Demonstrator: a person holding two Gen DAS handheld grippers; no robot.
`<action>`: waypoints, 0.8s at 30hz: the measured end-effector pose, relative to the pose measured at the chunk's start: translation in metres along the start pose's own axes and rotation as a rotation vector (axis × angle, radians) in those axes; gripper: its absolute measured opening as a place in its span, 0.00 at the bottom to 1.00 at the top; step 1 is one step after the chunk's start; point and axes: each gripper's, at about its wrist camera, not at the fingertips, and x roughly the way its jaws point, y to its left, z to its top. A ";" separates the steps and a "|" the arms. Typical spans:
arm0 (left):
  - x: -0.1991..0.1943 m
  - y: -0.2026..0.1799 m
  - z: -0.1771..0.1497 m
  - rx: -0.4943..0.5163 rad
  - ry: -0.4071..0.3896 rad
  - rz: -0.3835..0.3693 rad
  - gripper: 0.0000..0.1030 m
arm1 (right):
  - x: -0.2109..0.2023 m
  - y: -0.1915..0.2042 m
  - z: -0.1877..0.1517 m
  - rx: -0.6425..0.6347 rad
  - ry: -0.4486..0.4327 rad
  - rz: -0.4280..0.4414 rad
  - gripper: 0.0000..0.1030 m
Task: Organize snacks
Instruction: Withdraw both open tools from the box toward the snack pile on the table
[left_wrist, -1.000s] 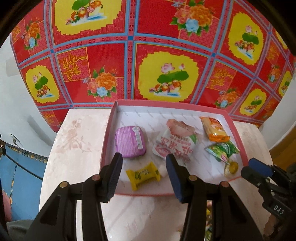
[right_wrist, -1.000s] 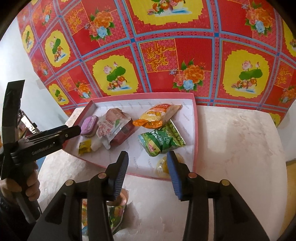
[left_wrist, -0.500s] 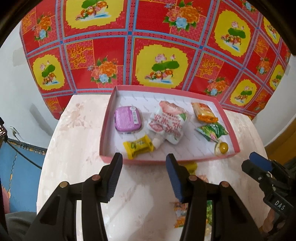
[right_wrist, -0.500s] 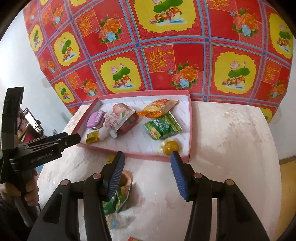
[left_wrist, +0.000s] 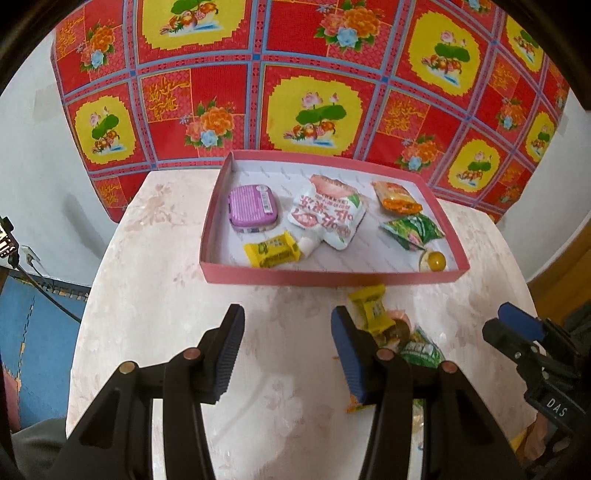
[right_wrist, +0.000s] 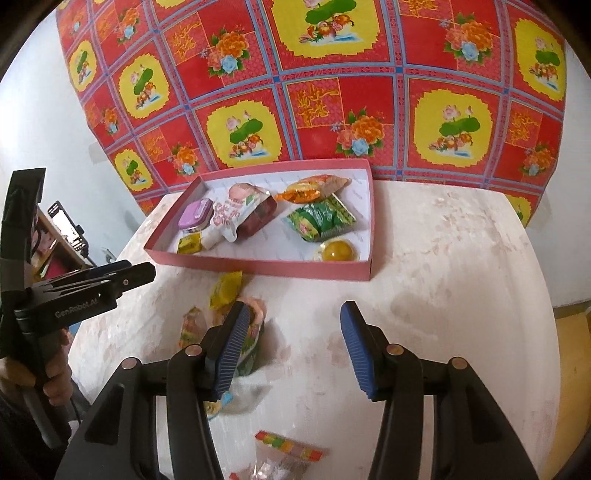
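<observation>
Your view: a pale marbled worktop (left_wrist: 155, 295) before a red floral cloth (left_wrist: 229, 96). On it lies the shallow pink tray (left_wrist: 332, 277), its long axis running left to right across the left wrist view. Inside, from left: a purple tin (left_wrist: 252, 209); a yellow candy (left_wrist: 272, 250) lying slightly aslant near the front wall; a white-and-pink pouch (left_wrist: 327, 218) with its spout pointing toward the front-left; an orange packet (left_wrist: 396, 197); a green packet (left_wrist: 413, 230); and a clear cup of yellow jelly (left_wrist: 433, 260) in the front right corner. Outside the tray, just before its front wall, loose snacks (right_wrist: 236, 306) lie heaped: a yellow wrapper, a green packet, others partly hidden behind your fingers. A clear bag of coloured sweets (right_wrist: 288, 454) lies nearer you. Your left hand-held gripper (left_wrist: 287, 354) hangs released over bare worktop. Your right hand-held gripper (right_wrist: 291, 347) has just been opening, nothing between its jaws; its left finger covers part of the heap
</observation>
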 end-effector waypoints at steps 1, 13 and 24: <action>-0.001 -0.001 -0.003 0.002 -0.001 0.001 0.50 | -0.001 0.000 -0.002 0.000 0.000 0.000 0.51; -0.008 -0.002 -0.025 0.003 0.003 0.000 0.50 | -0.015 -0.005 -0.025 0.012 0.011 -0.009 0.51; -0.012 -0.002 -0.041 0.006 0.014 -0.002 0.50 | -0.025 -0.004 -0.051 0.026 0.038 0.006 0.51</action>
